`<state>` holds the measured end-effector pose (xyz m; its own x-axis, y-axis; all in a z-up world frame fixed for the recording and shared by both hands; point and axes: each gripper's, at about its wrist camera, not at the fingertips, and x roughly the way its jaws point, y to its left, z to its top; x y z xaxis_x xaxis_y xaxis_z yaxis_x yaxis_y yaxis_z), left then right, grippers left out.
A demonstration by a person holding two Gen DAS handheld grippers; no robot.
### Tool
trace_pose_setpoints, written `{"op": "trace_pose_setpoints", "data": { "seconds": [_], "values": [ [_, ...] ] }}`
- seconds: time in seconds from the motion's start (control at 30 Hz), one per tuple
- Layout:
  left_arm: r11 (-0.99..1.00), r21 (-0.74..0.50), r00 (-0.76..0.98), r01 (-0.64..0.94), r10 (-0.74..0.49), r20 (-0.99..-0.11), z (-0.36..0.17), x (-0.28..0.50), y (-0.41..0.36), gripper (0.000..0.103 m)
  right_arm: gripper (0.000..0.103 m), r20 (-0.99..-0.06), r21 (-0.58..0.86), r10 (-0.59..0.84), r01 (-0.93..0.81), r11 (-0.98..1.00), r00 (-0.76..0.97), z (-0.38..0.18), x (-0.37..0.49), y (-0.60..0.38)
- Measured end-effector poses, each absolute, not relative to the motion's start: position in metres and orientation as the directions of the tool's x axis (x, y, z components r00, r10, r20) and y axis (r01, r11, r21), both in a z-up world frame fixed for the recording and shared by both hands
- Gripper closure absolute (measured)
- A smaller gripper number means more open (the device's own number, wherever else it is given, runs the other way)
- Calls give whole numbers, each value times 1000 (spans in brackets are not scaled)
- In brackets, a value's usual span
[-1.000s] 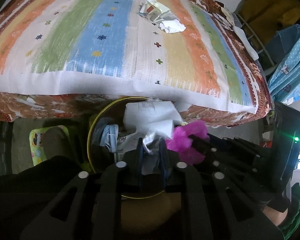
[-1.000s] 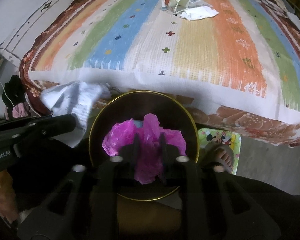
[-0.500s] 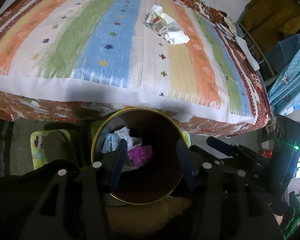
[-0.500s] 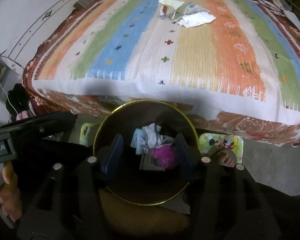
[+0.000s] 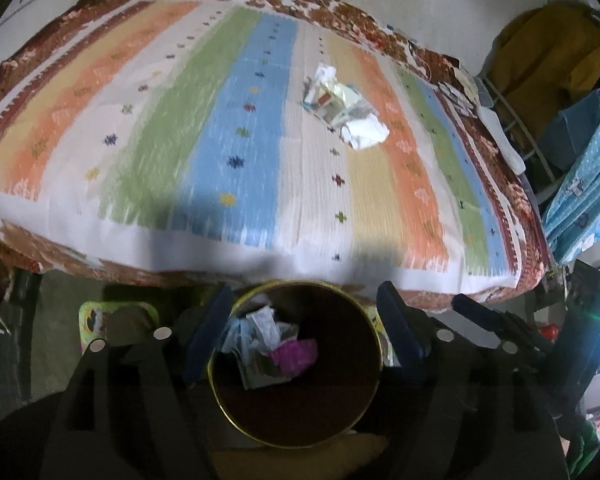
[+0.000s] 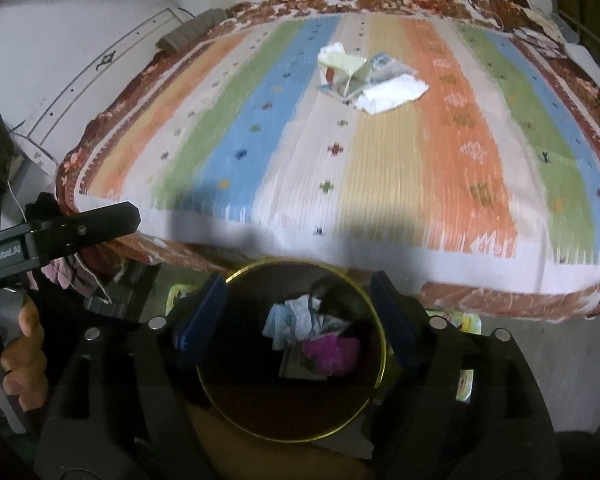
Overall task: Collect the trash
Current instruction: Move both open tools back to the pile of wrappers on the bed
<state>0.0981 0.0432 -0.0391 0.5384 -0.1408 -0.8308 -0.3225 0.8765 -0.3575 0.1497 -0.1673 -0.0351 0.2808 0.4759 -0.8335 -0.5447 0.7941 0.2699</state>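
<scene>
A round bin with a gold rim (image 5: 374,344) (image 6: 382,344) stands on the floor against the bed. Inside lie crumpled white paper (image 5: 260,330) (image 6: 298,314) and a magenta plastic bag (image 5: 294,354) (image 6: 332,354). My left gripper (image 5: 304,320) is open and empty above the bin. My right gripper (image 6: 296,312) is open and empty above it too. More trash lies far out on the striped bedspread: a crumpled white paper (image 5: 366,132) (image 6: 392,94) and a yellowish wrapper (image 5: 330,96) (image 6: 346,68).
The striped bedspread (image 5: 240,140) (image 6: 380,160) covers the bed ahead. The right gripper's body (image 5: 500,320) shows at right in the left wrist view; the left gripper's body (image 6: 60,236) shows at left in the right wrist view. Clothes and a rack (image 5: 548,60) stand right.
Both grippers opened and dropped the white paper and the magenta bag into the bin. Both have since risen and tilted up toward the bed.
</scene>
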Motion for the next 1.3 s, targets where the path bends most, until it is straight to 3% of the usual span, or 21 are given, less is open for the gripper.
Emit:
{"op": "trace_pose_setpoints", "data": {
  "seconds": [0.43,0.57,0.87,1.3],
  "values": [
    [896,-293,582,-334,-48,-811,-17,141,65,6,13,-789,258,504,-555,791,352,0,208,-168],
    [910,-257,588,-324,-19,-809,-11,157,67,6,9,-768,240,506,-556,795,392,10,226,-166],
    [917,-246,616,-313,-1,-788,-3,204,84,6,9,-740,282,547,-558,781,391,12,255,-157],
    [892,-333,630,-306,-72,-773,-23,266,117,6,9,-709,334,593,-559,759,382,2,291,-134]
  ]
}}
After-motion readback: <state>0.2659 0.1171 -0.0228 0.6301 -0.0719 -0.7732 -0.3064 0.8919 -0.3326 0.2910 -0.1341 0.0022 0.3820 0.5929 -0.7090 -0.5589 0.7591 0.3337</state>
